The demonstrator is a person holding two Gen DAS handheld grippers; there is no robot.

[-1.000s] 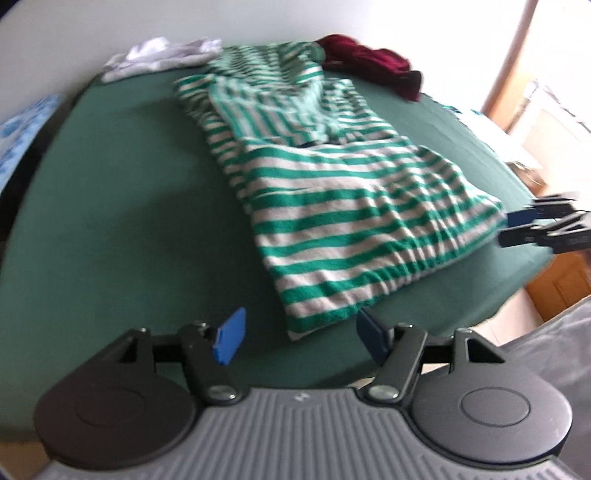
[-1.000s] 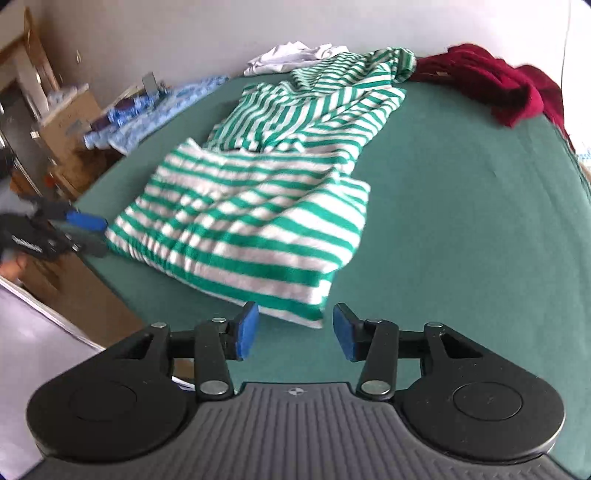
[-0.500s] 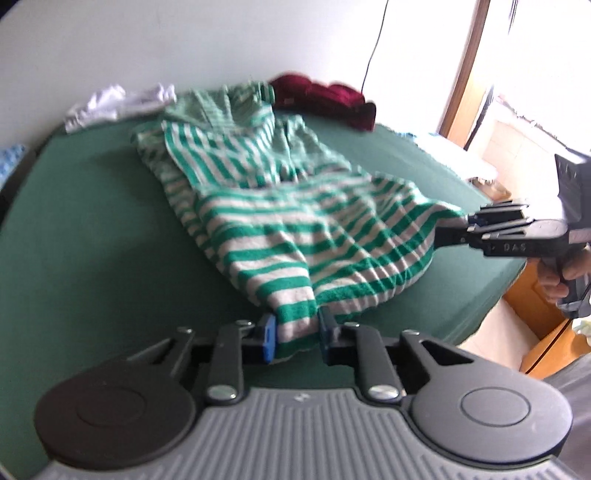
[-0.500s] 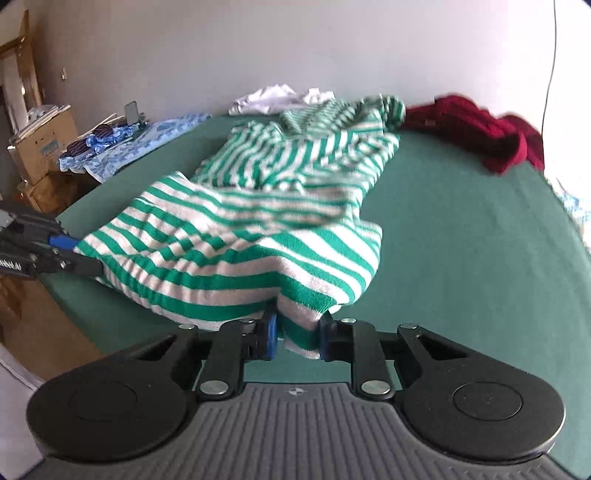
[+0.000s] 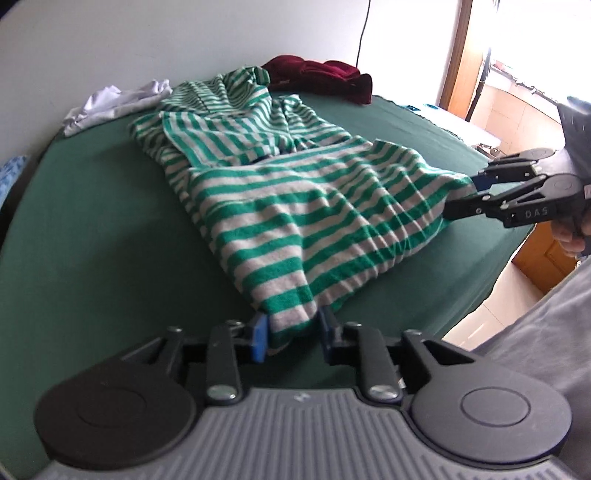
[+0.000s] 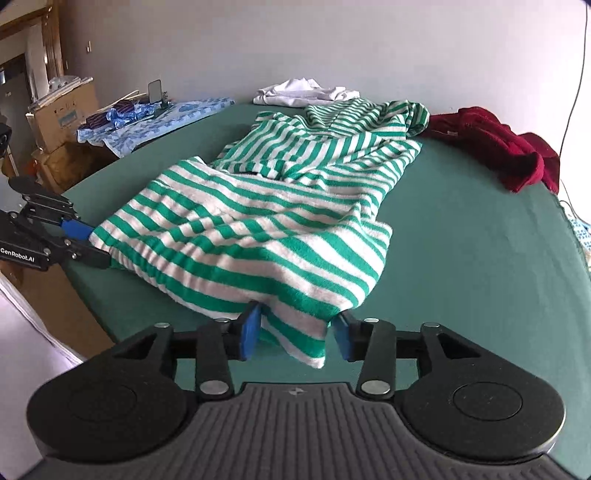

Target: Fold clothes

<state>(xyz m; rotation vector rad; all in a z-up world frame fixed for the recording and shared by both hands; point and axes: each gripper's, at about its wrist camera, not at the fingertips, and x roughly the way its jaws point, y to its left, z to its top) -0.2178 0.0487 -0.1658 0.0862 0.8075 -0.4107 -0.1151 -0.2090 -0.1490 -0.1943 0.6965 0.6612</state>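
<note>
In the left wrist view the green-striped garment (image 5: 295,206) lies rumpled on the green table (image 5: 92,229), its near corner pinched by the left gripper (image 5: 291,332), while the right wrist view shows the right gripper (image 6: 295,330) likewise pinching another lifted corner.

There is one green and white striped top (image 5: 295,206) on the one green tabletop (image 5: 92,229). There is one dark red piece of clothing (image 6: 491,144) and one white piece of clothing (image 6: 306,90) at the far end. That makes three pieces of clothing. There is one blue patterned cloth (image 6: 162,120) off to the side. A few cardboard boxes (image 6: 61,110) are stacked there, at least two; the exact count is hard to tell. There are two grippers: one left gripper (image 5: 291,334) and one right gripper (image 6: 295,334). Each gripper has two blue pads (image 6: 249,332), so four pads in all. One black cord (image 5: 364,27) hangs on the wall.
</note>
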